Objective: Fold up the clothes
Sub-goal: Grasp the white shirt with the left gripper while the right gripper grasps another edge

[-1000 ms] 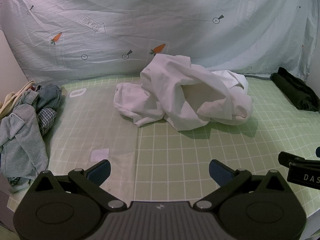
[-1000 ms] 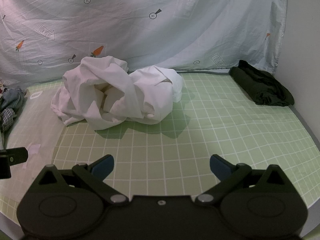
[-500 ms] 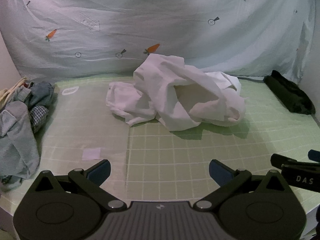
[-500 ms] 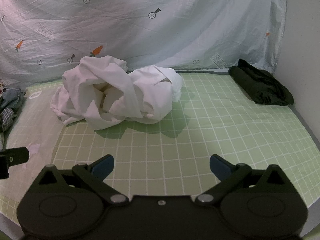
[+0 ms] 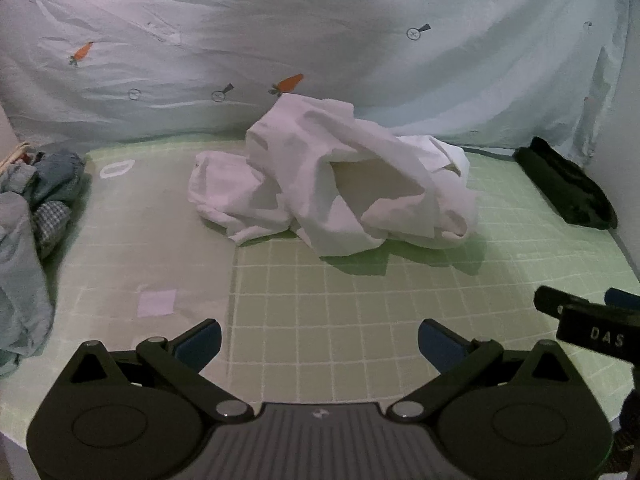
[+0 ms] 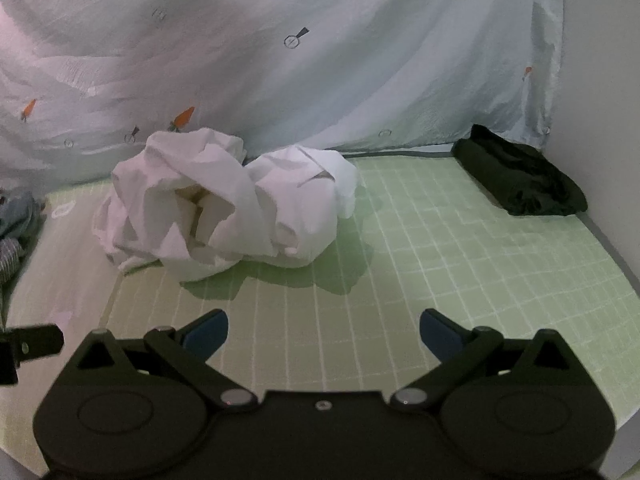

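- White cotton-looking garment (image 5: 340, 188) sits crumpled in a heap on the green grid mat (image 5: 320, 300), toward the back near the carrot-print sheet (image 5: 320, 40). Not spread, not folded.
- Left gripper (image 5: 319, 338): jaws wide apart, nothing between the blue pads, hovering over bare mat.
- Right gripper (image 6: 323, 330): same, spread wide and empty, low over the mat's near edge.
- Step in hand, as I judge it: reach in and pick an edge of the heap to open it flat before any fold.
- To do it well: go for a visible hem or corner, not the middle of the bunch. The loose flap at the heap's front-left (image 5: 244, 236) looks like the easiest grab for the left; the rounded lump on the right side (image 6: 304, 200) is for the right.
- Pinch a single layer; grabbing stacked layers probably drags the whole wad instead of unrolling it.
- Pull the two grips apart sideways, then lay it down on the open mat in front.
- Heap lies ahead of both grippers, well apart from the fingertips; in the left view slightly right of centre, in the right view left of centre, so it is between the two.
- Dark folded garment (image 6: 520, 180) lies at the far right corner; pile of mixed clothes (image 5: 28, 220) at the left edge. Both clear of the heap.
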A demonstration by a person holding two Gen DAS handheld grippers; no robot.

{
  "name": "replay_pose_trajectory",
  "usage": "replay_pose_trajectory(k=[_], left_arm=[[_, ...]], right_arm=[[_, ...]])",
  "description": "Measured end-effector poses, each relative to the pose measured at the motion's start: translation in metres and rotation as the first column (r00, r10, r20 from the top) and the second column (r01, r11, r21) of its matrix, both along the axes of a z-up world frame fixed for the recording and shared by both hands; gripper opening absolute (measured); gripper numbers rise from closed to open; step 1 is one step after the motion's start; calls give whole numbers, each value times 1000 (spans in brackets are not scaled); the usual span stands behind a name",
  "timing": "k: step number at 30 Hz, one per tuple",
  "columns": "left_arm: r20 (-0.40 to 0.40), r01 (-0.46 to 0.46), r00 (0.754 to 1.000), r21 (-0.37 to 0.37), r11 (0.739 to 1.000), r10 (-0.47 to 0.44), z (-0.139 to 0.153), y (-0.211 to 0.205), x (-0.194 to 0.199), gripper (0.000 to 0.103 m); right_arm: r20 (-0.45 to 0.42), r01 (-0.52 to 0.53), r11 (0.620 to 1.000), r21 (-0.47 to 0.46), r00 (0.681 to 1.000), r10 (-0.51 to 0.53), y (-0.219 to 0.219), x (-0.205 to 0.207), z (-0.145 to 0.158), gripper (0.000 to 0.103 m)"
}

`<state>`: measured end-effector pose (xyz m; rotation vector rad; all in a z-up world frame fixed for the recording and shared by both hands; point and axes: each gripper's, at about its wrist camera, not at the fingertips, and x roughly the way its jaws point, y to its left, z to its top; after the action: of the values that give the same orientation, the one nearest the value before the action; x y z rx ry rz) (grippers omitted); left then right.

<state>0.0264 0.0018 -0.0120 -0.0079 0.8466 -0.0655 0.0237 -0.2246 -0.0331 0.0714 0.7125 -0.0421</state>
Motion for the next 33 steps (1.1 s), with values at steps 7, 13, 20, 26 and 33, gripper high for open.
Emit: replay_pose_trajectory(k=[7,13,20,26,33], left_arm=[[16,11,1000,-6,1000,-11,-2,4,24,103],[8,-54,999,53,997,54,-11,21,63,103],[-5,-159,987,132,978,161,-36,65,136,103],[-101,-265,958,39,963,268,-61,120,216,99],[-194,-302,938,-45,952,288,-101,157,291,80]], right_arm=[[2,18,1000,-6,1000,-18,-4,28,-7,103],[-6,41,999,-19,999,-41,-12,68,-20,103],[-22,94,995,-31,995,-95,-27,137,-40,101],[-79,113,991,66,991,-108,-38,200,-63,88],[-142,146,963,226,983,-116,-42,253,-94,83]])
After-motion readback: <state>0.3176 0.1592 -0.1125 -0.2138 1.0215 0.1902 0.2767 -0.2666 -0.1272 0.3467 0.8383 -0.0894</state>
